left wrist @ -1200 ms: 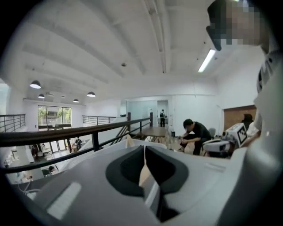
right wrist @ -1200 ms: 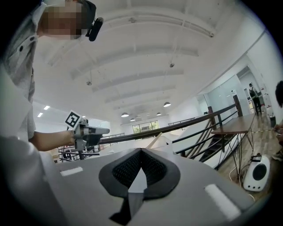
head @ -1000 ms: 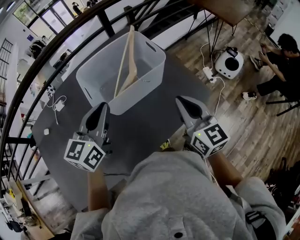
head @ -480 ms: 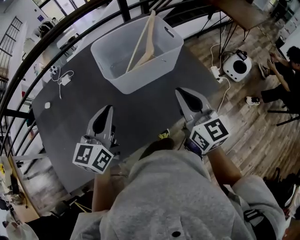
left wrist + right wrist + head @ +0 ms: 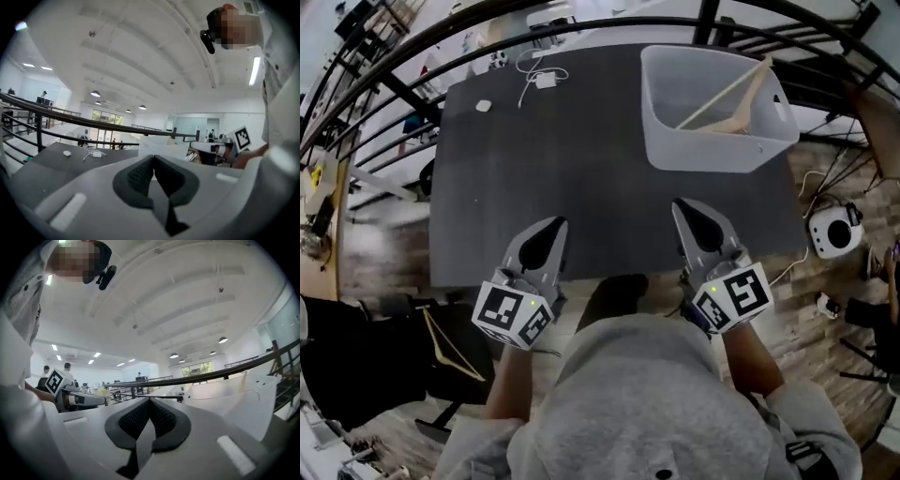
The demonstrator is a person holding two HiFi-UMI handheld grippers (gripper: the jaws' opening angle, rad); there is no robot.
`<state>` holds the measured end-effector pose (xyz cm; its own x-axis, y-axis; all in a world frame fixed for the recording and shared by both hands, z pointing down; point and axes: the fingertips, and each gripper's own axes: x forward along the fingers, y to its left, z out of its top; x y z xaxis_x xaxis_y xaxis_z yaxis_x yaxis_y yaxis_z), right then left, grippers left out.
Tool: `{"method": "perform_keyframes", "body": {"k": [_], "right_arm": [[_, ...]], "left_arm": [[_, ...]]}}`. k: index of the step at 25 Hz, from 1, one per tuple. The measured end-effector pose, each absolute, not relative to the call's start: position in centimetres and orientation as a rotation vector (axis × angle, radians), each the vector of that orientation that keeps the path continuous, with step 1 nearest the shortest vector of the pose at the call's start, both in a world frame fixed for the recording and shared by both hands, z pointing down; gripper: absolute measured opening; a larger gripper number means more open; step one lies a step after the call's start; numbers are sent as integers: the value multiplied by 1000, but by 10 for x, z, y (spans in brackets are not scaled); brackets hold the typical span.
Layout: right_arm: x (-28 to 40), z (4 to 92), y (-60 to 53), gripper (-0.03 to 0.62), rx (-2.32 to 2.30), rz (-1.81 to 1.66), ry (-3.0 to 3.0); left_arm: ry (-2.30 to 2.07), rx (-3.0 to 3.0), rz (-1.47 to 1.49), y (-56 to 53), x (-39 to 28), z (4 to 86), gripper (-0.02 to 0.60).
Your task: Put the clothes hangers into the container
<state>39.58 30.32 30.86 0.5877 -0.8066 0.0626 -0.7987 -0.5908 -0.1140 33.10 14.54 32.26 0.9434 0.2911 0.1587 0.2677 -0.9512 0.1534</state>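
Open hall, black railing [image 5: 581, 23] running past the far and left edges of a dark grey tabletop [image 5: 581, 169].

Holding left claw [image 5: 539, 246] and right claw [image 5: 701, 230] over the near edge. Both shut pad to pad, nothing gripped; confirmed in both gripper views.

White container [image 5: 712, 155] at the far right corner. One wooden hanger [image 5: 724, 101] already inside, propped slantwise, one end poking past the rim.

Looks like a second hanger [image 5: 450, 339] off the near left corner, below tabletop level, lying on something dark; can't tell what.

Judging step in hand as: fetch that one. To do it well:
- Open the left claw before reaching, not at contact.
- Grip the wooden shoulder near the hook, not the thin lower bar; less swing.
- Lift clear of the dark thing before swinging across.
- Drop in alongside the first hanger, same lean, to avoid tangling.
- Release only once inside the rim. Likely a light tub sitting close to the corner, so no bumping the wall.

Elsewhere on the tabletop: white charger and cable [image 5: 542, 80] near the far edge, small white puck [image 5: 484, 106] toward the far left corner. Beyond the right edge, wood floor [image 5: 825, 309] with a round white device [image 5: 834, 230] on a lead. White ceiling with round and strip lights, people far off.
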Motion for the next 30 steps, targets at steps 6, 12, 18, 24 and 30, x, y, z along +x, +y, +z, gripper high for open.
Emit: {"method": "perform_keyframes", "body": {"k": [6,12,18,24,30], "right_arm": [[351,315,193,-3,-2457,-202,1807],[284,313,112,-3,-2147,-202,2162],[217,317,51,-3,-1841,-263,2376],[138,332,-2,-3,-1683,-312,2522],[67,353,-50,-3,-1633,-344,2662]], "left_arm": [[-74,2975,264,64,247,328,12],[-463,2945,331,13,158,339,12],[-811,2867,319,-22,92,351,12],[-990,2723,312,-56,11,377,12],[-1200,2500,278,-107,-91,417,12]]}}
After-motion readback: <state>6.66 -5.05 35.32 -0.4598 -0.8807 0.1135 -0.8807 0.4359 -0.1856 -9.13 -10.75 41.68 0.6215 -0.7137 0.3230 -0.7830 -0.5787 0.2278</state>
